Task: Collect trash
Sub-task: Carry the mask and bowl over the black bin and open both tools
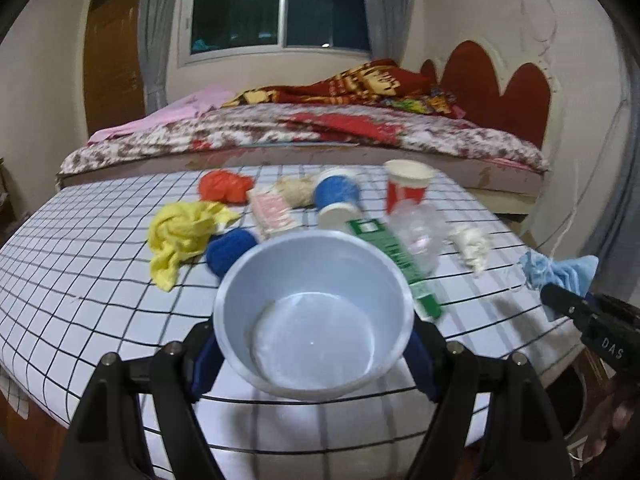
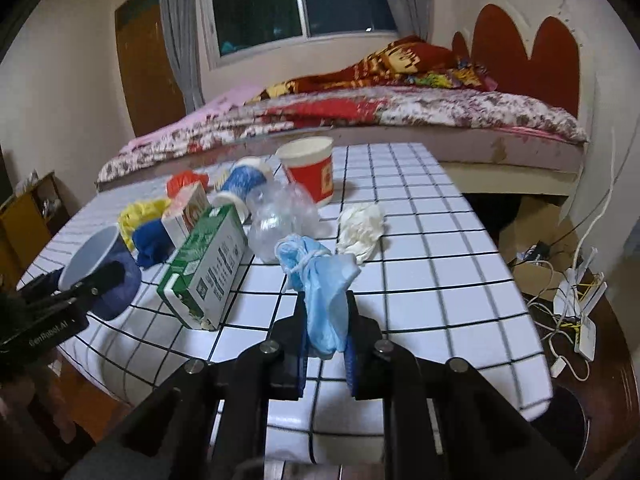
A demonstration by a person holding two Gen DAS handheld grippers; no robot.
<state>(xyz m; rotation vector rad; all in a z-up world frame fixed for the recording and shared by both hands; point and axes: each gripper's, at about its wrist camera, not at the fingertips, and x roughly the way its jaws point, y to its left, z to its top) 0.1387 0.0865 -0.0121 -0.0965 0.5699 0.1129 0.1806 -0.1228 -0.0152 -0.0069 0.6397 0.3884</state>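
My left gripper (image 1: 314, 344) is shut on an empty blue bowl (image 1: 316, 312), held at the near edge of the checked table (image 1: 80, 272); the bowl also shows in the right wrist view (image 2: 100, 264). My right gripper (image 2: 326, 320) is shut on a crumpled light-blue disposable glove (image 2: 320, 280), held over the table; the glove shows at the right in the left wrist view (image 1: 560, 272). On the table lie a green carton (image 2: 208, 268), a crushed clear plastic bottle (image 2: 280, 216), a white tissue wad (image 2: 360, 228), a red paper cup (image 2: 312, 172), a toppled blue cup (image 2: 240, 184), and yellow (image 1: 180, 236), dark blue (image 1: 228, 248) and orange (image 1: 224, 188) wads.
A small pink-and-white carton (image 2: 188, 212) stands behind the green one. A bed (image 2: 360, 116) runs along the table's far side. Cardboard and a tangle of cables with a power strip (image 2: 572, 292) lie on the floor at the right.
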